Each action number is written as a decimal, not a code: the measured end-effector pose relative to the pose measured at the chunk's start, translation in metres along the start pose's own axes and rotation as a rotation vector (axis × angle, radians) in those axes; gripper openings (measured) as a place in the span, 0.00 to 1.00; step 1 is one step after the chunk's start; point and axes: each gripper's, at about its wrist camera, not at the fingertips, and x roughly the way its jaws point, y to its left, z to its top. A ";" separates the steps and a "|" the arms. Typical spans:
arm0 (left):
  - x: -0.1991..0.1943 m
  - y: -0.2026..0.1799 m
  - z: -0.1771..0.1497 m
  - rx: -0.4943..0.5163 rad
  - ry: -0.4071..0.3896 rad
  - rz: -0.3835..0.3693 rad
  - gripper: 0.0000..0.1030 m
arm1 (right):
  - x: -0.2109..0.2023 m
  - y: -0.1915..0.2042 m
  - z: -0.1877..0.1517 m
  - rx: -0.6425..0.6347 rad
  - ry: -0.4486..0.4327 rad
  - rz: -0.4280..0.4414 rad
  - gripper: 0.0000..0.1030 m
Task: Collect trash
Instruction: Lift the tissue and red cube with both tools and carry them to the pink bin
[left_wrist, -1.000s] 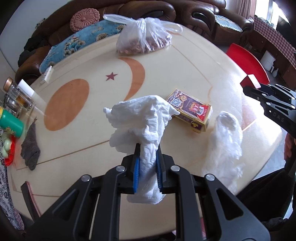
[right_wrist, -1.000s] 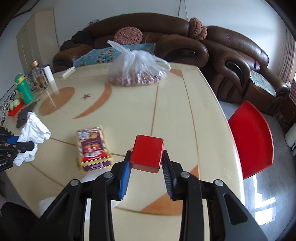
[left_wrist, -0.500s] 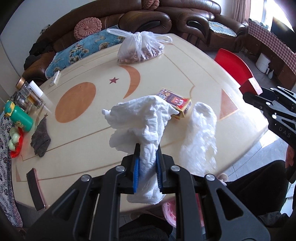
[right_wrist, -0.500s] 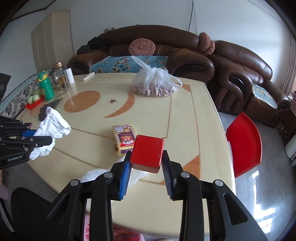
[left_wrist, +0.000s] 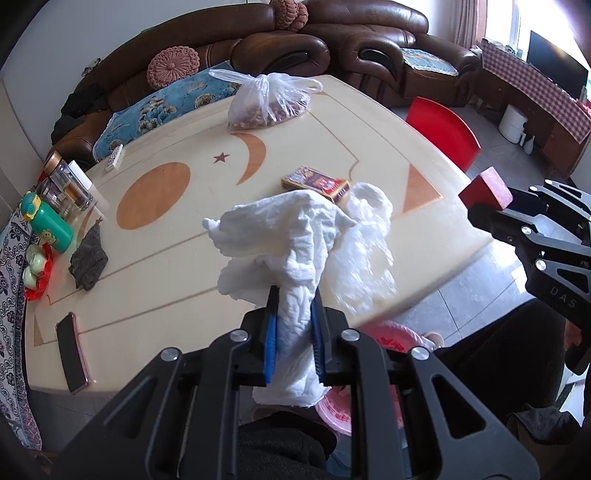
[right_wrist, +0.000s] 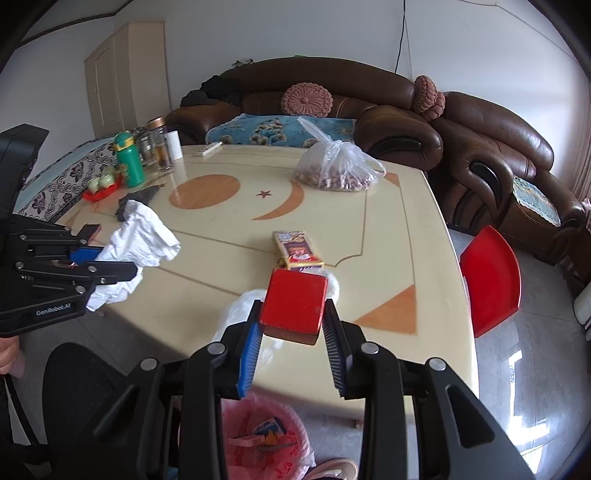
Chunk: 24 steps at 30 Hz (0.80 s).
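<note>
On the table (right_wrist: 388, 258) lie one patterned card box (right_wrist: 297, 250), one knotted clear bag of nuts (right_wrist: 338, 168), one crumpled clear plastic bag (left_wrist: 364, 251), one dark rag (left_wrist: 88, 260), one phone (left_wrist: 72, 356), one white remote (right_wrist: 210, 148), one green bottle (right_wrist: 129, 160) and two glass jars (left_wrist: 64, 184). Two grippers are up, the left gripper (left_wrist: 293, 338) clamping one white tissue wad (left_wrist: 280, 240) and the right gripper (right_wrist: 293, 352) pinching one red box (right_wrist: 293, 304). Below sits one pink-lined trash bin (right_wrist: 266, 439), with one red chair (right_wrist: 491, 278) and three round cushions, one of them (right_wrist: 306, 99) on the sofa.

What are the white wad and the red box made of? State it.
Crumpled white wad in the left gripper: likely tissue paper, matte, soft creases. Small red box in the right gripper: probably cardboard, slight sheen, sharp edges.
</note>
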 end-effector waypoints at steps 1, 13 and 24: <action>-0.001 -0.002 -0.003 0.001 0.002 -0.003 0.16 | -0.002 0.002 -0.002 -0.002 0.001 0.003 0.31; -0.005 -0.034 -0.047 0.034 0.035 -0.034 0.16 | -0.023 0.027 -0.043 -0.025 0.040 0.034 0.31; 0.018 -0.058 -0.085 0.046 0.104 -0.100 0.16 | -0.009 0.032 -0.076 -0.018 0.114 0.051 0.31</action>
